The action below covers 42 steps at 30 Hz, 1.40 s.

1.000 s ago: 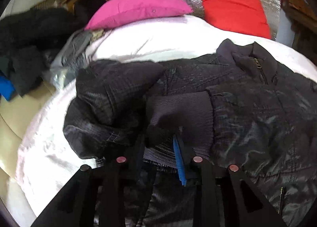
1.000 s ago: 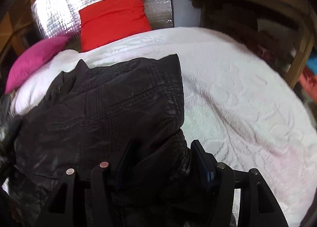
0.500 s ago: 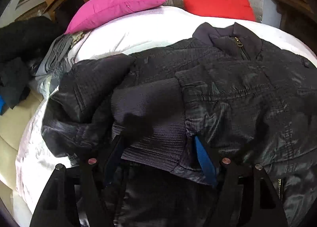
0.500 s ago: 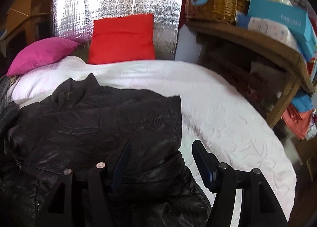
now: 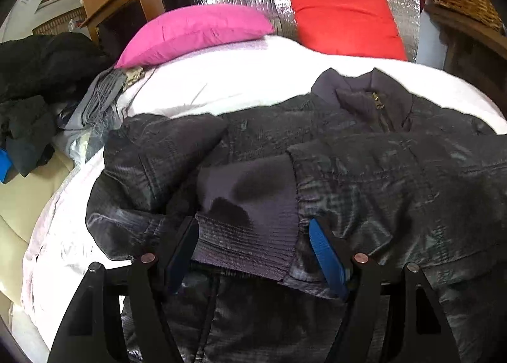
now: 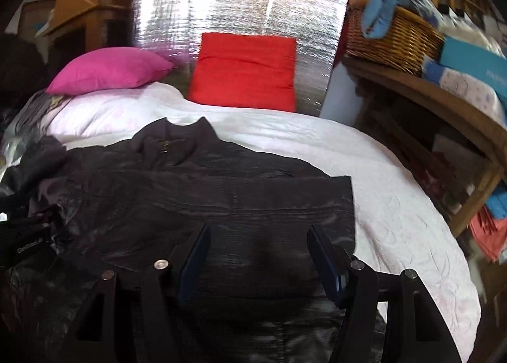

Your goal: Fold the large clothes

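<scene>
A black quilted jacket (image 5: 364, 154) lay spread on the white bedspread (image 5: 221, 84), its zipped collar (image 5: 374, 100) pointing toward the red cushion (image 5: 345, 21) at the head of the bed. One sleeve was folded across the jacket's front, and its ribbed knit cuff (image 5: 250, 220) sat between the fingers of the left gripper (image 5: 253, 249), whose blue pads stood apart on either side of the cuff without pressing it. The right gripper (image 6: 258, 255) hovered over the jacket's folded right-hand portion (image 6: 253, 204), its jaws likewise spread with only flat fabric beneath them and nothing clamped. A pink cushion (image 5: 196, 30) rested beside the red cushion, both in front of a silver quilted foil panel (image 6: 237, 14). Further from the red cushion, past the pink one, dark clothes (image 5: 38, 78) were heaped off the bed. On the other side of the red cushion a wicker basket (image 6: 393, 43) stood on a wooden shelf (image 6: 443, 100), next to a teal box (image 6: 472, 62) whose print was too blurred to read. White lettering on a black item (image 6: 28, 247) at the right view's lower left edge was also illegible.
</scene>
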### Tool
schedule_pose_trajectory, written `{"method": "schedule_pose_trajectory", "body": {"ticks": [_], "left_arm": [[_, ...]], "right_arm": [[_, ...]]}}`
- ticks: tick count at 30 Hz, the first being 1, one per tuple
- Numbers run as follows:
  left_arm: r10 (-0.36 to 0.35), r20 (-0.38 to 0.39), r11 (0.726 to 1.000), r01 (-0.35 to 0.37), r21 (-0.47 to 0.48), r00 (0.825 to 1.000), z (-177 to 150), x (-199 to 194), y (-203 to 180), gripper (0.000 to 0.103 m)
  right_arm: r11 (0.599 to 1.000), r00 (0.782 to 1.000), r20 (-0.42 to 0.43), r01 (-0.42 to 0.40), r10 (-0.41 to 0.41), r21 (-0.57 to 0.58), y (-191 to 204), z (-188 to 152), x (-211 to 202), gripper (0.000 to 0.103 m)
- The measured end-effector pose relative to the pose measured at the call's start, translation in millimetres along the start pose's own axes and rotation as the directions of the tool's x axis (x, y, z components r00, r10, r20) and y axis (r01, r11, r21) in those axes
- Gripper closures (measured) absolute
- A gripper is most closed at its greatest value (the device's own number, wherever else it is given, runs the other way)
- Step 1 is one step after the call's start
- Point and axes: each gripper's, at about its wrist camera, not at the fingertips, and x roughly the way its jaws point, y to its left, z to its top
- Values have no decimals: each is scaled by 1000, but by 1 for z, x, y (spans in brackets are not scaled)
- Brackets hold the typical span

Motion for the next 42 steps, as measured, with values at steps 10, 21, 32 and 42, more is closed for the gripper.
{"method": "schedule_pose_trajectory", "body": {"ticks": [10,21,32,42], "left_arm": [[9,-23,1000,-9,19,1000,-3,0,-5,30],[56,-66,995,-50,87,996,-10,17,-20,30],[-12,1,999,12,-51,1000,12,-10,18,30],[50,-67,899,-74,-433,996,24,17,174,22]], "right_arm": [[1000,1000,10,11,-11,3,4,-2,-4,36],[1000,999,23,22,-22,6,1,0,-6,36],[998,997,-53,-46,49,41,-5,-1,11,36],[948,950,-139,-252,281,195,-24,-9,33,36]]}}
